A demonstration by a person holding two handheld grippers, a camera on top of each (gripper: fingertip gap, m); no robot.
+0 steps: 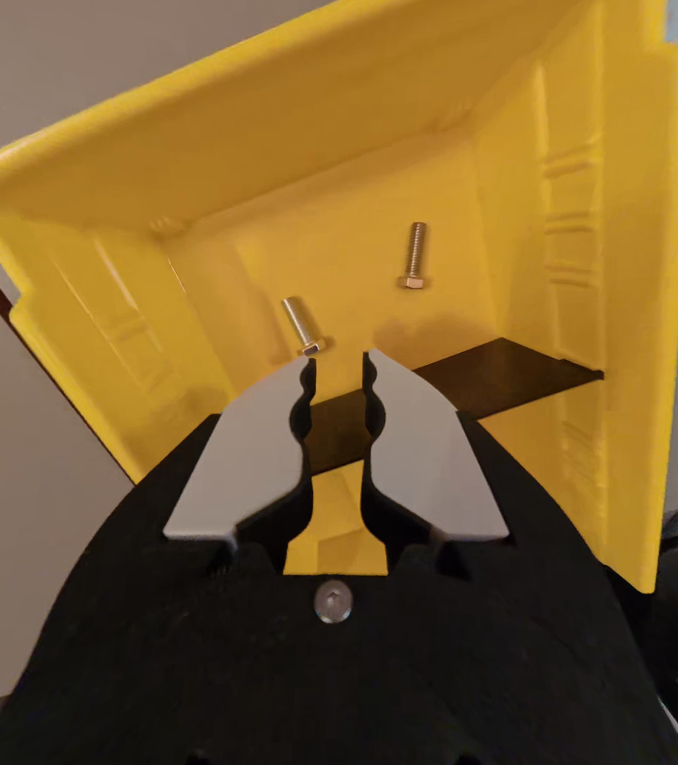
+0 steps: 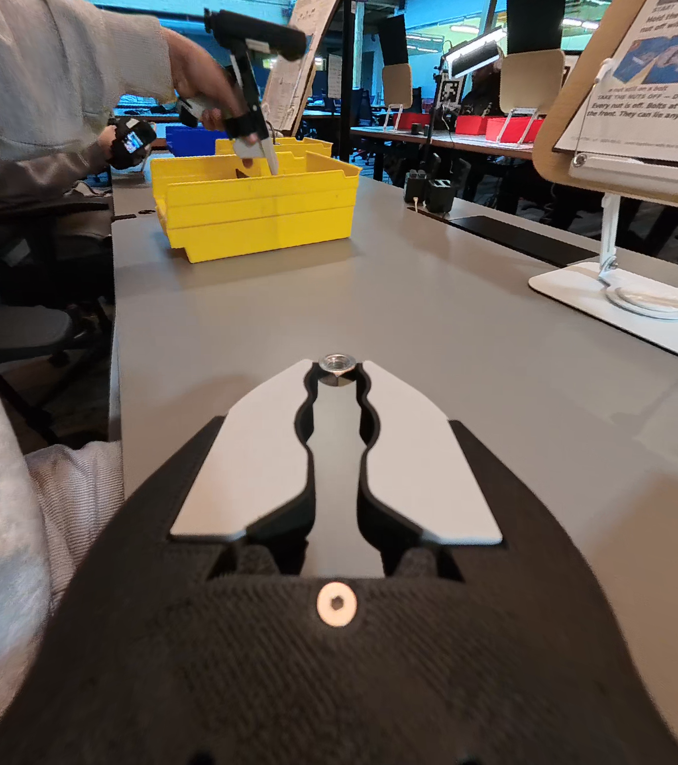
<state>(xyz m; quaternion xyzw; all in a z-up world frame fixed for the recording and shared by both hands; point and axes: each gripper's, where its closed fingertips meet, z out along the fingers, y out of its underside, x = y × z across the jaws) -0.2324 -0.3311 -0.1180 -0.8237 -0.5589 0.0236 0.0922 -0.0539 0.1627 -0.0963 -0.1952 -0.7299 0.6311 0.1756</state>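
Note:
My left gripper (image 1: 339,360) is open and empty, reaching down into a yellow bin (image 1: 287,124). A silver hex bolt (image 1: 303,327) lies on the bin floor just past its left fingertip, touching nothing. A second bolt (image 1: 413,256) lies farther back. A black divider (image 1: 494,381) crosses the bin under the fingers. My right gripper (image 2: 337,364) is shut on a silver hex nut (image 2: 336,370), held at its tips low over the grey table (image 2: 411,310). The right wrist view shows the yellow bin (image 2: 258,219) far off with the left gripper (image 2: 264,159) inside it.
A white stand (image 2: 618,289) holding an instruction board is at the right of the table. A second yellow bin (image 2: 308,145) and a blue bin (image 2: 192,138) sit behind the first. A person's sleeve and a chair are at the left edge. Red bins (image 2: 507,126) stand on a far table. Tip to tip, the grippers are about 55 cm apart.

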